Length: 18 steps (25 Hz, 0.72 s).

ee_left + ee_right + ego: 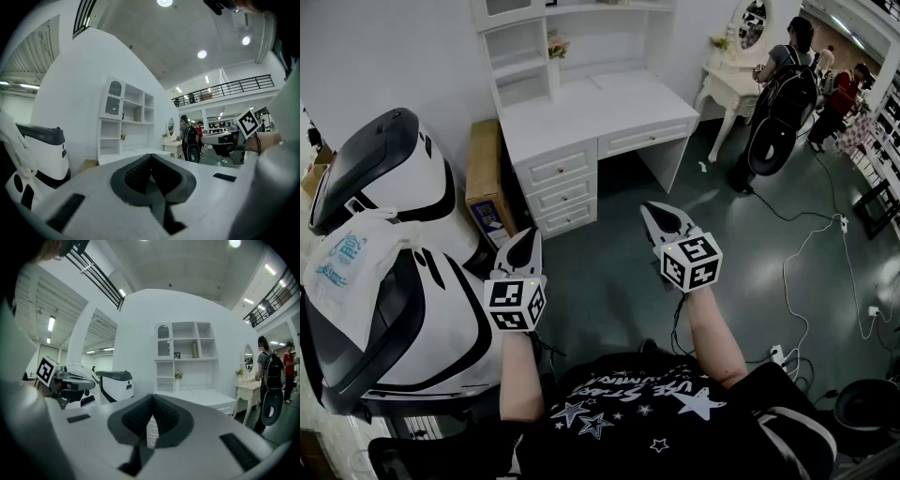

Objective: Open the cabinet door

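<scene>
While both left gripper (531, 236) and right gripper (649, 210) hover pinched shut, empty, they'd only knock the distant cabinet door (163, 347).

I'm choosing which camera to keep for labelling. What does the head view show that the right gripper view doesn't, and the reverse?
Only the head view: the right tool from outside with its marker cube, the cardboard box beside the desk, the floor cables and the person's star-printed shirt. Only the right gripper view: the ceiling, the balcony railing and the hutch's arched door seen whole. Both: the white desk, the left tool, the black-and-white machine and the person with a backpack.
</scene>
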Tool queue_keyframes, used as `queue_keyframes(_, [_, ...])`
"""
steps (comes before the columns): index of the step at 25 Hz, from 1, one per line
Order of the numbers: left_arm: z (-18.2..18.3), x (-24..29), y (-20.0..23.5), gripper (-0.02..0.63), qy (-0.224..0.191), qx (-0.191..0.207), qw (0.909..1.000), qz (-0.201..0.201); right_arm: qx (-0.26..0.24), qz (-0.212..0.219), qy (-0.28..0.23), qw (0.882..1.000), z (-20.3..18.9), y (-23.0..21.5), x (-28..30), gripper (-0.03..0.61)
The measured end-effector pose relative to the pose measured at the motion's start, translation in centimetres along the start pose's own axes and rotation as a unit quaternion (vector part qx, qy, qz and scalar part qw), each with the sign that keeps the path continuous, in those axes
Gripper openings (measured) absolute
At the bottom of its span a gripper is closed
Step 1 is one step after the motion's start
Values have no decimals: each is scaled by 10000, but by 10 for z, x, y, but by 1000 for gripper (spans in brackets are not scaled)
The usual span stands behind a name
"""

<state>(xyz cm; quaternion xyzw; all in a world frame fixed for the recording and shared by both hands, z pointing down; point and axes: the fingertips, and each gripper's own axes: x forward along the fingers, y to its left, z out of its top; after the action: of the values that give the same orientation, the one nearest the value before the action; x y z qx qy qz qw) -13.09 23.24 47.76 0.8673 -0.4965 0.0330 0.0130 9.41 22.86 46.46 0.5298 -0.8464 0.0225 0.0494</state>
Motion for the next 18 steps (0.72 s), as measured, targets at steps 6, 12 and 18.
queue_keyframes(6, [-6,-1,4,8,13,-101,9999,50,-39,70,44,10000,-1,1,2,6])
queue_keyframes(12, [-26,-14,18,8,117,-234,9996,77,11,171,109,9998,-7,20,16,6])
queue_keyframes(18, [-24,-24,35,11,-108,-253,9995,148,54,259,103,9996,-9,37,32,6])
